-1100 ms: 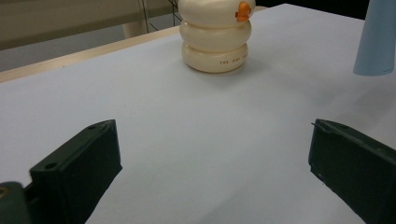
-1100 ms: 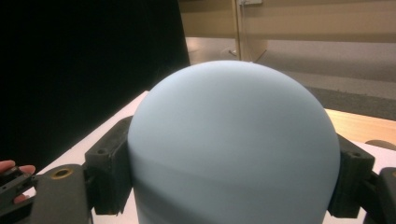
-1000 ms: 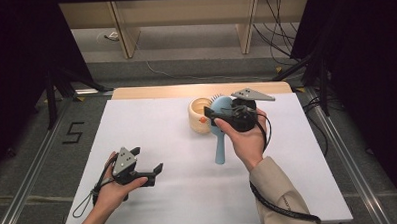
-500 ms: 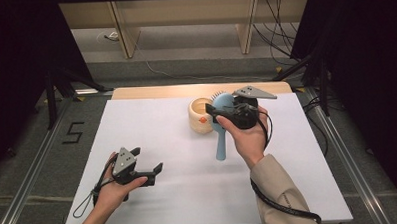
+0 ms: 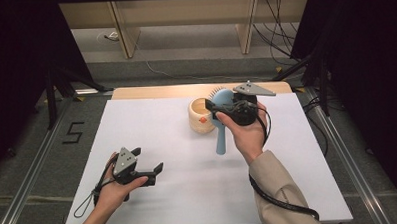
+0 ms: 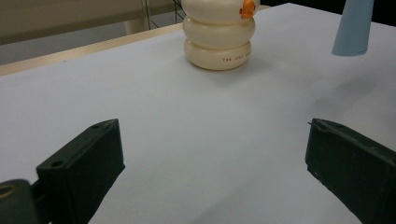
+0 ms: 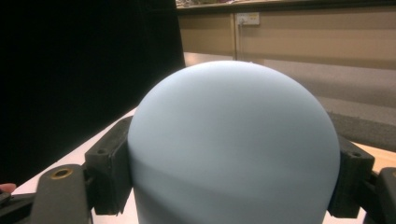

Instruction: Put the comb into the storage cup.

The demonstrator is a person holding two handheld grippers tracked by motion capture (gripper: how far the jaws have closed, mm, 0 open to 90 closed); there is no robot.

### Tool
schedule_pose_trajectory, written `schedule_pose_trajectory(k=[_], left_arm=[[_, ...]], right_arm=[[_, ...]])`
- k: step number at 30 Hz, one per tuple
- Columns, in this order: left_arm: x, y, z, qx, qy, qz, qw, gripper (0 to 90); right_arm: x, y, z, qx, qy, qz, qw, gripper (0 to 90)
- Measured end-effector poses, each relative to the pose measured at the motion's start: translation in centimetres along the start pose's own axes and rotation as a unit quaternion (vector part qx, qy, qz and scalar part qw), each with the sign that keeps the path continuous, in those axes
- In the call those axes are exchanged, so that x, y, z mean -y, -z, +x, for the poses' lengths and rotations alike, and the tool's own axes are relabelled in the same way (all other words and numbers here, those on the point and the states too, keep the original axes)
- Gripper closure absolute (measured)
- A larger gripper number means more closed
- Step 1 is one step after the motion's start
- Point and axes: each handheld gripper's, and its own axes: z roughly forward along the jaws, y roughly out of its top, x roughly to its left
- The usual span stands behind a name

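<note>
Right gripper (image 5: pixel 217 111), held in the person's right hand (image 5: pixel 247 133) a little right of the centre of the high view, has its two black jaws closed on the rounded head of a light blue plastic hairbrush (image 5: pixel 222 122). In the right gripper view this smooth blue head (image 7: pixel 233 149) takes the middle of the frame, and one black jaw presses on each side of it, so the grip is wide but firm. In the high view the brush handle hangs down toward the lower part of the frame, over the white table (image 5: pixel 157 128), and the bristles show at the top of the head. In the left gripper view the handle tip (image 6: pixel 353 28) sits in the upper right corner, and it seems lifted off the surface.

Just left of the brush head in the high view stands a cream-coloured round container with ring-shaped sides and a small orange detail (image 5: pixel 202 116). I cannot tell if the brush touches it.

Left gripper (image 5: pixel 149 169) is in the lower left of the high view, low over the table in the person's left hand (image 5: pixel 116 187). Its jaws stand wide apart with only bare table between them.
</note>
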Motion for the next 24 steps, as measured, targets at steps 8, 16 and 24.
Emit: schedule_pose_trajectory(k=[8, 16, 24], left_arm=[[0.0, 0.0, 0.0, -0.001, 0.001, -0.001, 1.0000, 3.8], [0.0, 0.0, 0.0, 0.000, 0.002, 0.000, 1.0000, 4.2], [0.0, -0.1, 0.0, 0.000, 0.003, 0.000, 1.0000, 4.2]], right_arm=[[-0.4, -0.2, -0.2, 0.002, 0.009, -0.010, 0.9999, 21.4], [-1.3, -0.4, -0.3, 0.004, 0.009, -0.026, 0.9996, 21.4], [-1.8, -0.6, -0.4, 0.006, 0.011, -0.036, 0.9993, 21.4]])
